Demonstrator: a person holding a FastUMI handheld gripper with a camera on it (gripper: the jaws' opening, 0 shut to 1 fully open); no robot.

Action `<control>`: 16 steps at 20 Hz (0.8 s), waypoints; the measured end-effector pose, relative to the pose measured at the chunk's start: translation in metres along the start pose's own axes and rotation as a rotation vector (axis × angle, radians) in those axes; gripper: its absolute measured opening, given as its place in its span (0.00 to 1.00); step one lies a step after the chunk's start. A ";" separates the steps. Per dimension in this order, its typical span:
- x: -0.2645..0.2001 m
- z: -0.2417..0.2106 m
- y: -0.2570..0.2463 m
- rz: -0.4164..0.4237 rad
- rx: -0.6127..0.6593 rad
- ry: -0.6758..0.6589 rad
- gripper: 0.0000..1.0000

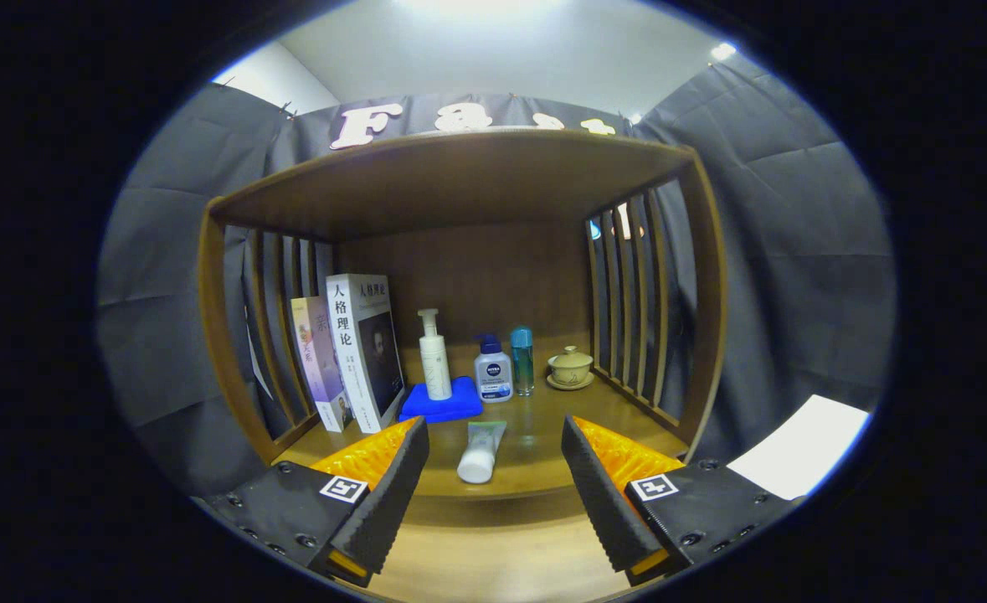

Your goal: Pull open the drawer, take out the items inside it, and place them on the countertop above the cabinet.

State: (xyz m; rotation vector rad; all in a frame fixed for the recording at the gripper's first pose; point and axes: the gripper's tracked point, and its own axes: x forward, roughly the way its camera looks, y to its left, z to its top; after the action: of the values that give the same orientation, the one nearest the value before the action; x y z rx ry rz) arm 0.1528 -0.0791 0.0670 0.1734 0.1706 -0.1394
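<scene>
glossy wood countertop (535,452) — ribbed matt jaws

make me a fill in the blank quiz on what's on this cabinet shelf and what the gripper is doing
1. The gripper has its fingers ____, with nothing pressed between them.
2. The white pump bottle stands on a folded ____ cloth.
3. The tube just ahead of the fingers is lying ____ on the wooden countertop, not upright.
4. The lidded tea cup sits on a ____ near the slatted side.

Missing words: open; blue; flat; saucer
</scene>
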 end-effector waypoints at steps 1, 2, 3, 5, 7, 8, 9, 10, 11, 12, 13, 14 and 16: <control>-0.010 -0.005 0.003 -0.002 0.004 -0.006 0.98; -0.020 -0.011 0.005 0.002 0.007 -0.003 0.98; -0.028 -0.018 0.008 0.008 0.003 0.000 0.98; -0.044 -0.031 0.005 0.000 -0.017 0.008 0.98; -0.057 -0.040 0.004 -0.007 -0.027 0.002 0.98; -0.064 -0.043 0.004 -0.008 -0.027 -0.008 0.98; -0.070 -0.046 0.003 -0.009 -0.021 -0.020 0.98; -0.075 -0.048 0.005 -0.001 -0.014 -0.043 0.98; -0.080 -0.051 0.005 0.002 -0.009 -0.056 0.98; -0.085 -0.056 0.006 0.009 -0.015 -0.064 0.98; -0.089 -0.063 0.005 0.009 -0.027 -0.062 0.98; -0.093 -0.069 0.004 0.008 -0.042 -0.062 0.98; -0.098 -0.082 0.004 -0.001 -0.064 -0.058 0.98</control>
State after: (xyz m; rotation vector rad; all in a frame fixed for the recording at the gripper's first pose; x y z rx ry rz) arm 0.0449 -0.0477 0.0057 0.1056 0.1174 -0.1401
